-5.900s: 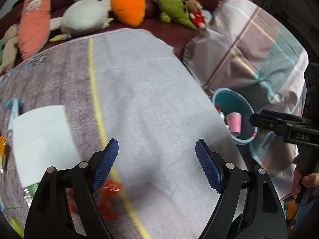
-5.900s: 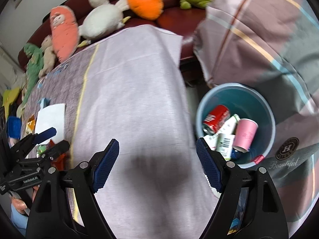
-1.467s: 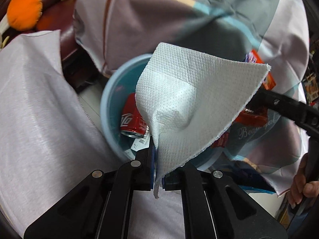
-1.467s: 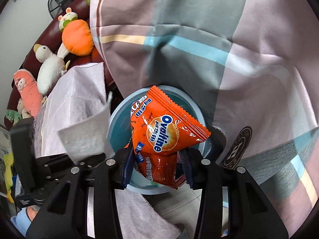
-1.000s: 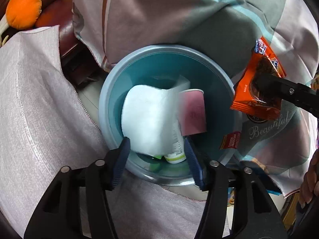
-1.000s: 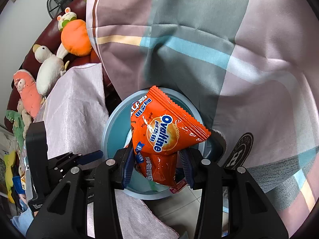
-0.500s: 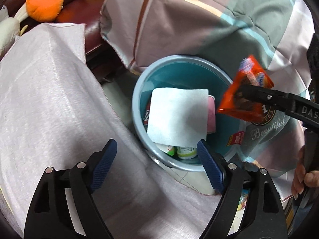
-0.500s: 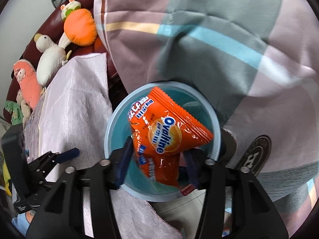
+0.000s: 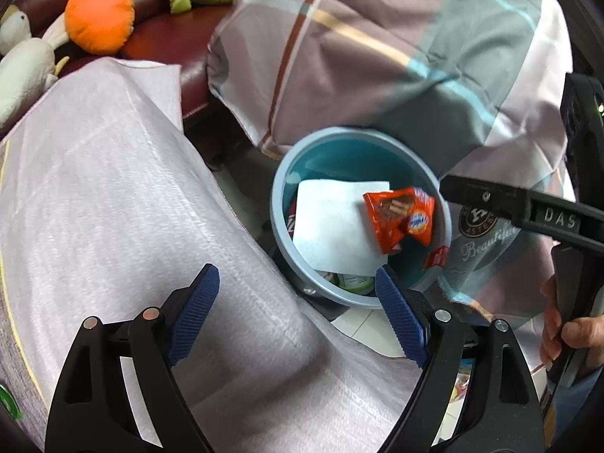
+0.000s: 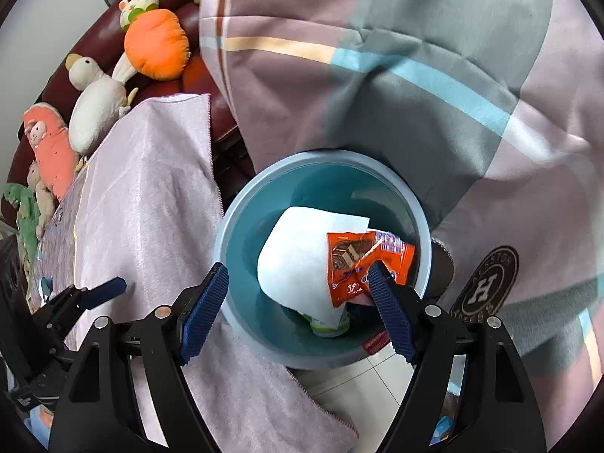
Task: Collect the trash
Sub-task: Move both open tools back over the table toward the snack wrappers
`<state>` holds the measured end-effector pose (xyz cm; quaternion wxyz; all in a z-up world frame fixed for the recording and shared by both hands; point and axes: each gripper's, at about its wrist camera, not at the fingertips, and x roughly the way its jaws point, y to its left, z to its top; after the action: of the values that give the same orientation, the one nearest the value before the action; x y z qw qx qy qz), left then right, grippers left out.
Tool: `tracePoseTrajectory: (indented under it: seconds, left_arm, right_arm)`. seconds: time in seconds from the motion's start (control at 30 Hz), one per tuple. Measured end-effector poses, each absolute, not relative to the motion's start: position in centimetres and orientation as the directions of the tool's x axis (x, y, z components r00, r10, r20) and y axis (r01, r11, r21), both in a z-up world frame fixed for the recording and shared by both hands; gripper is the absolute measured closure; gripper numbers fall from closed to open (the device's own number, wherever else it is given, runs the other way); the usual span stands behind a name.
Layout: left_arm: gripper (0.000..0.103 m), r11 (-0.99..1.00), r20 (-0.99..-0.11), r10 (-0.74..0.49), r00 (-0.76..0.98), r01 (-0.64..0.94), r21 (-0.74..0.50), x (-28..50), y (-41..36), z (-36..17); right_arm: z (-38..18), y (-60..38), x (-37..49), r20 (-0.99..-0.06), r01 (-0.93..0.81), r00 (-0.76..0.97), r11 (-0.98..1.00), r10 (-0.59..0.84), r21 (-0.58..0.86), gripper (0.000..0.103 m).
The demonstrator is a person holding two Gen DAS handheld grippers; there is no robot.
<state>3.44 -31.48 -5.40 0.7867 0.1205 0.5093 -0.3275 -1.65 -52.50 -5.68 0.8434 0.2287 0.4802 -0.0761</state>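
Note:
A blue round bin stands on the floor beside the cloth-covered table. Inside it a white paper napkin lies on top of other trash, and an orange Ovaltine snack packet lies on the napkin. My left gripper is open and empty over the table edge, left of the bin. My right gripper is open and empty just above the bin; it also shows in the left wrist view.
A pale cloth covers the table on the left. A plaid blanket hangs behind and right of the bin. Plush toys line the dark red sofa at the back. Tiled floor shows below the bin.
My right gripper opened and the orange packet dropped into the bin onto the napkin. My left gripper let the napkin go earlier and has drawn back left over the table.

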Motion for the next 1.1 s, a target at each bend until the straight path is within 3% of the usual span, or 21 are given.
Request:
tracePoseTrajectory:
  seconds: [0.7,1.1]
  left_arm:
    - [0.015,0.836,-0.802,-0.422,0.422,0.524,-0.164,0.5,-18.7,0.4]
    - [0.012,0.912,-0.772,-0.353,0.529,0.378,-0.159,-1.0,-8.0,1.9]
  right_arm:
    - [0.8,-42.3,-3.3,-0.814,0.215,0.573,0.942,0.091,0.257,0.026]
    - [3.6,-32.2,-2.2,-0.812,0.024,0.562,0.978,0.158,0.207,0.026]
